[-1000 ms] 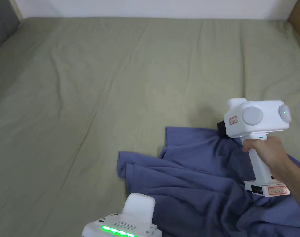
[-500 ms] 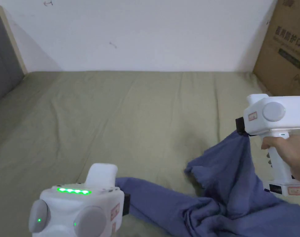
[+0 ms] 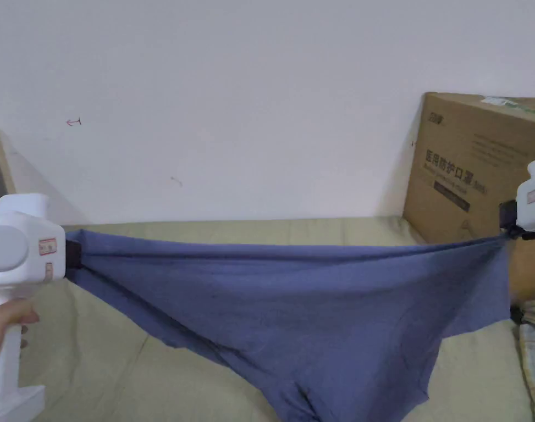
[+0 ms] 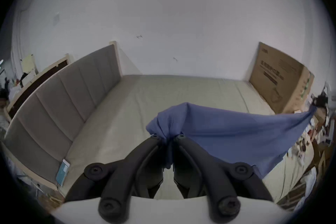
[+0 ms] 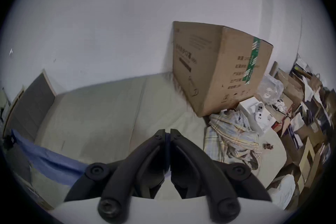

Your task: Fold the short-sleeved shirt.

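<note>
A blue short-sleeved shirt (image 3: 293, 307) hangs stretched wide in the air above the olive bed (image 3: 95, 362). My left gripper (image 3: 73, 254) at the left edge is shut on one end of it; in the left gripper view the cloth (image 4: 227, 129) bunches between the closed jaws of that gripper (image 4: 167, 136). My right gripper (image 3: 508, 231) at the far right is shut on the other end; in the right gripper view a thin strip of cloth sits between the pressed jaws of that gripper (image 5: 167, 132), and the shirt (image 5: 49, 160) trails left. The shirt's lower part sags toward the bed.
A large cardboard box (image 3: 475, 170) stands on the bed's far right against the white wall. A plaid garment (image 5: 234, 135) and clutter of boxes lie beside it. A padded headboard (image 4: 60, 106) borders the bed's left side, with a phone (image 4: 62, 172) leaning against it.
Both grippers have risen and moved apart, lifting the shirt off the bed and pulling it taut between them. The head camera has tilted up toward the wall.
</note>
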`<state>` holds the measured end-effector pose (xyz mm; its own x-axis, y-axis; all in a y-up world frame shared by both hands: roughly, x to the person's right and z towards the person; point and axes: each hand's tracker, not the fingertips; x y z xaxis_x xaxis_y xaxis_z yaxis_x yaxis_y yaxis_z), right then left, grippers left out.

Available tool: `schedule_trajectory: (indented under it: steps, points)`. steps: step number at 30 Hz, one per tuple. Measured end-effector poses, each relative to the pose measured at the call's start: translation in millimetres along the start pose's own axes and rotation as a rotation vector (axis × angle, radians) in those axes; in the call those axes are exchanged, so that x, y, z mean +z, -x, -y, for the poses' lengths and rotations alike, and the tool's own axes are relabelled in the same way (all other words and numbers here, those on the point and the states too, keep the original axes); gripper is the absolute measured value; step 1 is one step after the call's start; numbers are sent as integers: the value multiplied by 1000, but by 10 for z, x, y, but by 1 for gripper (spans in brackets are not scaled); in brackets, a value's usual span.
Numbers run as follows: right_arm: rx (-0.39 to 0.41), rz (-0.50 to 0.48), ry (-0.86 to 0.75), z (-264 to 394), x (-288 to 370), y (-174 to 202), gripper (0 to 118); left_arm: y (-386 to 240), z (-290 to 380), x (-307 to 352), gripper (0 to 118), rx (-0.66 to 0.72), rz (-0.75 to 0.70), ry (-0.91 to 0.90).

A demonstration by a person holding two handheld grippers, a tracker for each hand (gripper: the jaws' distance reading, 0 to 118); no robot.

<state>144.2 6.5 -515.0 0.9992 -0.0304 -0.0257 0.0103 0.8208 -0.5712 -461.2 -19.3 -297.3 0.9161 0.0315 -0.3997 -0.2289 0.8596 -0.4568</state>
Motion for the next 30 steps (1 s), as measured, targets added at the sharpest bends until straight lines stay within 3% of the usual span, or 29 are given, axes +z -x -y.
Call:
schedule_trajectory:
  steps: [4, 11, 17, 22, 30]
  points:
    - [-39, -49, -8, -124, -1, 97, 5, 123, -332, -81, 7, -8, 20, -9]
    - [48, -76, -5, -192, -130, 567, 5, 244, -482, -57, 7, -73, -47, -52]
    - [-1, -149, -4, -136, -188, 709, 5, 574, -394, 42, 7, -34, -76, -71]
    - [65, -148, 64, 460, -367, 825, 5, 672, 186, 92, 7, -57, -116, -36]
    - [7, -127, 365, 2162, -790, 619, 5, 899, 1926, -164, 7, -20, -150, 240]
